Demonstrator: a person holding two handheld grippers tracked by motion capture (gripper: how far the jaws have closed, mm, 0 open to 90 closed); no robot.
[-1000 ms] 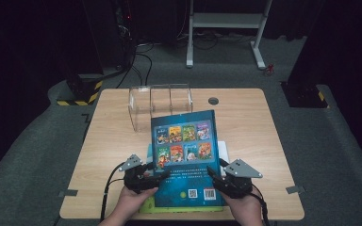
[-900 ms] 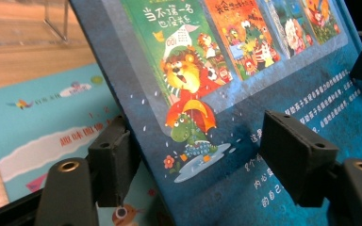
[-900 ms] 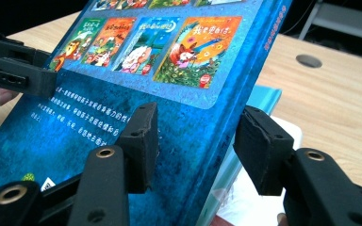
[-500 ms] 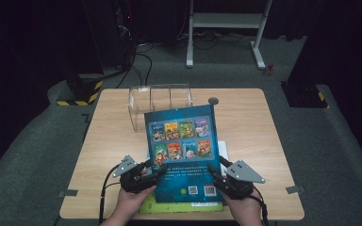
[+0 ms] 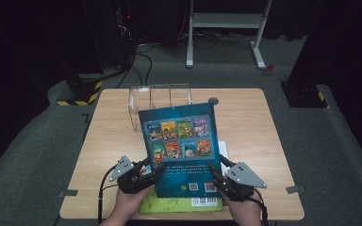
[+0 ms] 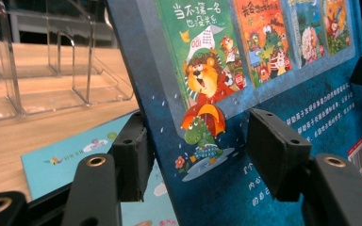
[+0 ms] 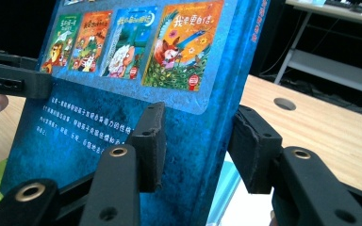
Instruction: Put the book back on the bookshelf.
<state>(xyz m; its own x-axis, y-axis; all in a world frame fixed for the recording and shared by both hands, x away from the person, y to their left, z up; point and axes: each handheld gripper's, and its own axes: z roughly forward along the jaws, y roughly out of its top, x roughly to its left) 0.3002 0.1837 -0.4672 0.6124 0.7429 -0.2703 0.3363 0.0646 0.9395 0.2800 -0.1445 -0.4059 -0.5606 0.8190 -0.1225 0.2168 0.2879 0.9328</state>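
Since 1 s ago you've tipped the blue picture book (image 5: 183, 149) leftward; left gripper (image 5: 152, 170) and right gripper (image 5: 215, 175) clamp its edges.

both tools (image 5: 153, 170) (image 5: 215, 170) clamped, side by side

blue book (image 5: 181, 148) tipped further up off the table, top edge swung leftward

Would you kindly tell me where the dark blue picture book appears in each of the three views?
High view: the blue book stands lower centre, between both grippers.
Left gripper view: it spans centre and right, between the jaws.
Right gripper view: it spans left and centre, its edge between the jaws.
Shared landmark: the cover's row of small pictures.
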